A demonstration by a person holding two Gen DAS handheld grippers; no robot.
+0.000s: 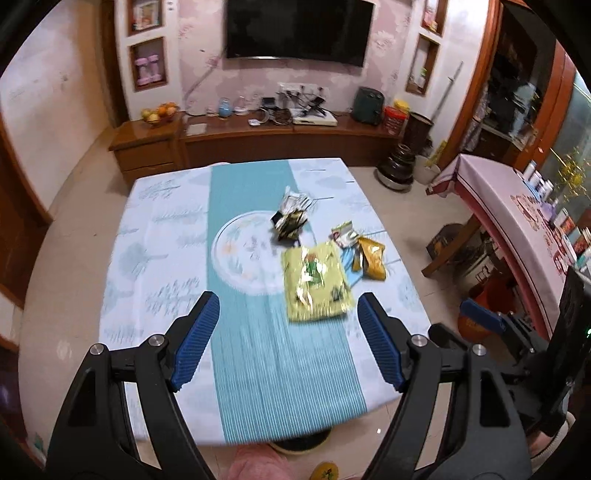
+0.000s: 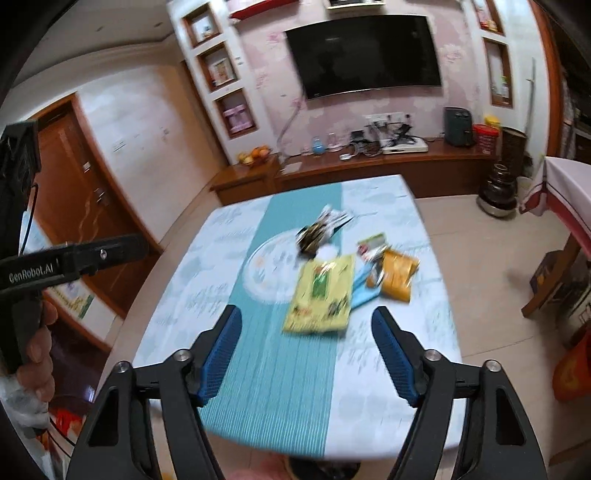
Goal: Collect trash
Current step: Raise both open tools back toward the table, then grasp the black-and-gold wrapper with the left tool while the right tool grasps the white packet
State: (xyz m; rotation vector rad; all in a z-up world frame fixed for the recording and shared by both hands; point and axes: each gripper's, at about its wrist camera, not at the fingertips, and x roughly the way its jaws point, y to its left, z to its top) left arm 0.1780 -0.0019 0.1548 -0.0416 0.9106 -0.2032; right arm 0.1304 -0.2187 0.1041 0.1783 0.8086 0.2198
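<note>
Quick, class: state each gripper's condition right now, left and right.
Left gripper: open, holding nothing, above the table.
Right gripper: open, holding nothing, facing the yellow wrapper.

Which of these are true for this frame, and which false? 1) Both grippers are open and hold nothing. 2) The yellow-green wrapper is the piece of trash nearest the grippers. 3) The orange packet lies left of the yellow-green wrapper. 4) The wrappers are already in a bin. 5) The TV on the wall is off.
1) True: the left gripper and the right gripper both stand open with nothing between the fingers.
2) True: the yellow-green wrapper lies nearest.
3) False: the orange packet lies to its right.
4) False: they lie loose on the table; no bin is identifiable.
5) True: the TV is dark.
</note>
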